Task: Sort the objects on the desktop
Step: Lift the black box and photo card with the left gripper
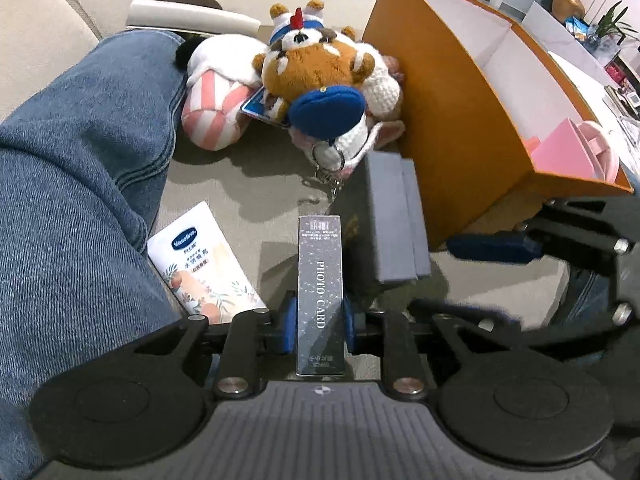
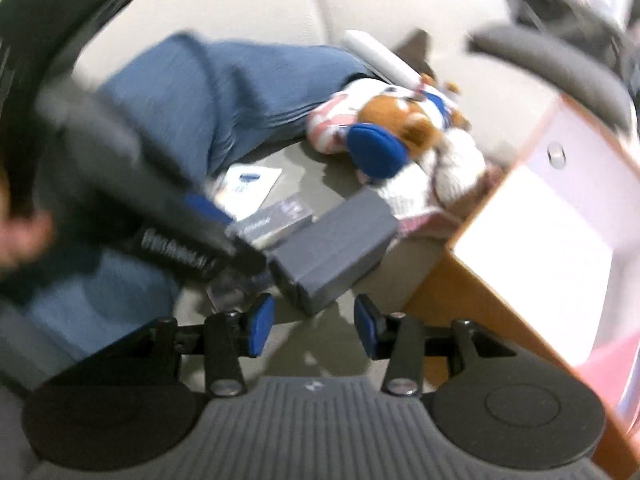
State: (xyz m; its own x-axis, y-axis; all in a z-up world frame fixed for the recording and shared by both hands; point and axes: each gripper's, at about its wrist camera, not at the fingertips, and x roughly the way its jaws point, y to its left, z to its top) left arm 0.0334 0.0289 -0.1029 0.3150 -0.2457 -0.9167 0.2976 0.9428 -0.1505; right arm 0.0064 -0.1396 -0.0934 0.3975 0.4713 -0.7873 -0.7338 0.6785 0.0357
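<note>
Grip: left tongs (image 1: 320,322) are clamping the PHOTO CARD box (image 1: 320,280) at lower centre, pads on its long sides, likely for carrying | right tongs (image 2: 314,322) are standing apart, empty, near the grey case (image 2: 332,252) | target: orange bin (image 1: 440,128), upper right.

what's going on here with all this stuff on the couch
A person in jeans is sorting small items with a handheld claw in each hand. The left claw is clamped on a dark photo card box. The right claw is open and empty, just short of a grey box. Plush toys and a Vaseline packet lie loose beside an orange box.
</note>
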